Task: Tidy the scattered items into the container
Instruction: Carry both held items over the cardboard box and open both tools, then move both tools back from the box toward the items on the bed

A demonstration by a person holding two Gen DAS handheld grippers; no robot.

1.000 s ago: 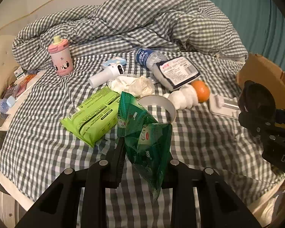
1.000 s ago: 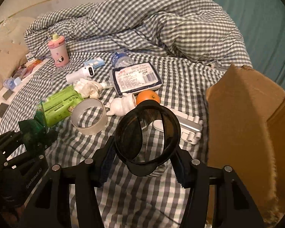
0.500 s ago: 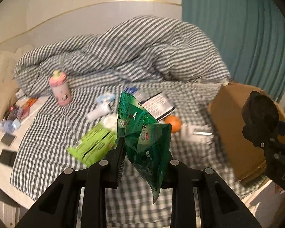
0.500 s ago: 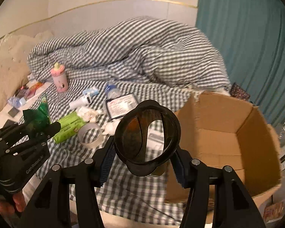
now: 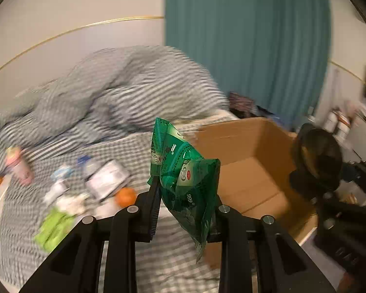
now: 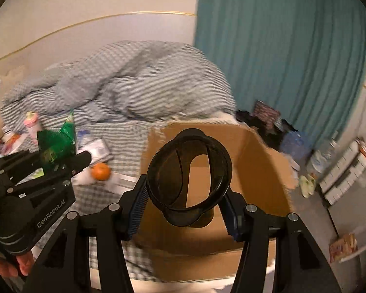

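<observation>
Blurred bedding [image 5: 109, 102] behind; left hand-held gripper [image 5: 183, 210] clamps green packet [image 5: 185, 178], right hand-held gripper [image 6: 183, 210] grips dark cup [image 6: 189, 178].

My right tool [image 6: 186, 204] grips a dark round lid [image 6: 189, 173] at frame centre, in front of the open cardboard box [image 6: 256, 232]. At left, my left tool [image 6: 68, 161] holds a green packet [image 6: 58, 144]; an orange [image 6: 100, 171] lies on the bed [image 6: 124, 144].

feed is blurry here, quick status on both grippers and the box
Left gripper shut on green packet. Right gripper shut on dark cup. Cardboard box open, just ahead. Nothing in the way.
</observation>
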